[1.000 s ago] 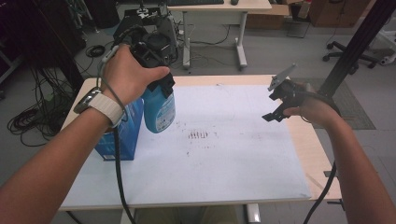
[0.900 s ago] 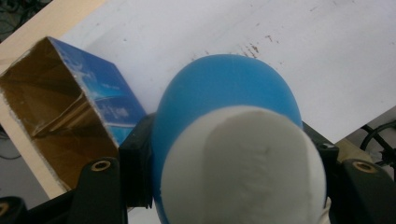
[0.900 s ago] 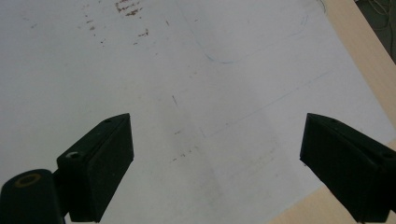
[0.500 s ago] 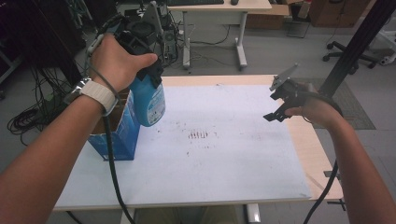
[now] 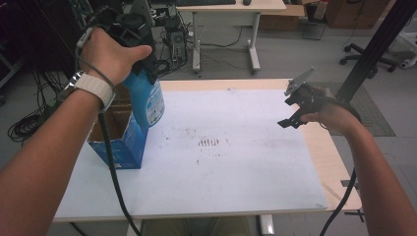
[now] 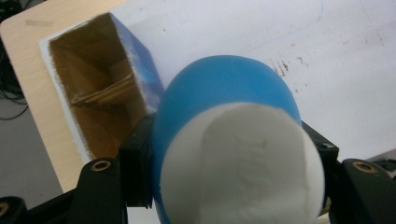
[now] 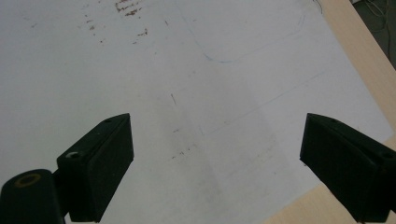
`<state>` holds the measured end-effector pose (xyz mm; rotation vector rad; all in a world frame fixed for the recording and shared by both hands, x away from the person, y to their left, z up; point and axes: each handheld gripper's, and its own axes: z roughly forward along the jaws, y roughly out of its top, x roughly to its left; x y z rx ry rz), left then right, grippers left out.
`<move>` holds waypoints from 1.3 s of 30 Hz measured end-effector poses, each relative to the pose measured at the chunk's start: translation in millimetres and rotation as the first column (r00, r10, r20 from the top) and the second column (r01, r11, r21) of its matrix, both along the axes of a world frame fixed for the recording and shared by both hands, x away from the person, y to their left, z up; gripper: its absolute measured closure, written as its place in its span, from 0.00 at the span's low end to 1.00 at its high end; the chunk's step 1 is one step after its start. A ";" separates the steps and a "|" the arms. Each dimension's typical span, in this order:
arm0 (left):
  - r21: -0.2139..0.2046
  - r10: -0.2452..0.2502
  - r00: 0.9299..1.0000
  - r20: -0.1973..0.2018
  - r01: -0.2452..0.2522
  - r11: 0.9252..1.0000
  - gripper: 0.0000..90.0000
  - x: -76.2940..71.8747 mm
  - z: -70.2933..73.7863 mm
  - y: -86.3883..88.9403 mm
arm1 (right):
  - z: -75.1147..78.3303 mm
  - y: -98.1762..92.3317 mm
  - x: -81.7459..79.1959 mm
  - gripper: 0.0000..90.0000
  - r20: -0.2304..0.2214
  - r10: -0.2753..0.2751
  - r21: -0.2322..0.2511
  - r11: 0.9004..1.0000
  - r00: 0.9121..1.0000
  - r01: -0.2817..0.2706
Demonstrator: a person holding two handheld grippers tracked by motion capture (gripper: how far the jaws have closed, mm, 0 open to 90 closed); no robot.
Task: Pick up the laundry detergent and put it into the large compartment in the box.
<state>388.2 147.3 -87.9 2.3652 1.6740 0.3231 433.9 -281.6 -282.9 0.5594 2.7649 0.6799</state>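
My left gripper (image 5: pixel 142 73) is shut on a blue bottle (image 5: pixel 147 101) and holds it in the air, tilted, just above the right rim of an open blue cardboard box (image 5: pixel 120 142) at the table's left. In the left gripper view the bottle (image 6: pixel 224 93) sits between the two black jaws of the left gripper (image 6: pixel 233 154), its white end toward the camera, and the box (image 6: pixel 100 93) shows its brown inside beyond it. My right gripper (image 5: pixel 290 105) hovers over the right side of the white sheet. It stands open (image 7: pixel 217 158) with nothing between its fingers.
A white sheet (image 5: pixel 236 172) covers most of the wooden table (image 5: pixel 334 167), with a patch of dark marks (image 5: pixel 211 142) near its middle. Behind the table are a desk, cables and office chairs on the floor. A black post rises at the far right.
My left hand has carried the bottle up and to the left, closer to the box's opening. The right hand has kept still.
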 end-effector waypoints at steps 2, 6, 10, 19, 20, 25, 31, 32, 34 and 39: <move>0.005 0.014 1.000 0.002 -0.014 1.000 0.41 1.2 2.4 4.0 | -0.1 -0.1 0.1 0.11 0.002 0.001 0.001 1.000 1.000 -0.001; 0.009 0.048 0.999 0.009 -0.048 0.999 0.41 3.0 6.5 12.7 | -0.6 -0.1 0.3 0.11 0.002 0.001 0.001 1.000 1.000 -0.001; 0.008 0.073 0.997 0.001 -0.073 0.997 0.41 5.2 7.3 21.4 | -1.2 0.5 0.9 0.11 0.001 0.001 0.002 1.000 1.000 -0.001; 0.003 0.122 0.992 0.008 -0.122 0.993 0.41 8.5 9.9 37.8 | -2.0 1.0 2.0 0.11 0.000 0.000 0.000 1.000 1.000 0.000; 0.002 0.126 0.992 0.011 -0.126 0.992 0.41 8.8 10.4 40.1 | -2.0 1.1 2.1 0.11 -0.001 0.001 -0.001 1.000 1.000 -0.001; 0.004 0.158 0.987 0.022 -0.158 0.987 0.42 10.0 11.3 49.2 | -2.9 1.6 3.1 0.11 -0.003 0.001 -0.002 1.000 1.000 -0.001; 0.021 0.185 0.983 0.021 -0.185 0.982 0.41 12.3 7.7 59.8 | -5.1 2.9 4.9 0.11 -0.007 0.004 -0.003 1.000 1.000 -0.004; 0.021 0.189 0.982 0.018 -0.190 0.982 0.41 12.6 6.6 61.4 | -5.6 3.0 5.1 0.11 -0.008 0.003 -0.001 1.000 1.000 -0.003; 0.028 0.191 0.981 0.015 -0.191 0.981 0.41 13.2 4.7 64.2 | -7.2 2.9 5.5 0.11 -0.011 0.004 -0.006 1.000 1.000 -0.004; 0.027 0.201 0.979 0.020 -0.201 0.979 0.41 14.6 1.9 69.4 | -7.8 2.4 6.6 0.11 -0.012 0.003 -0.006 1.000 1.000 -0.003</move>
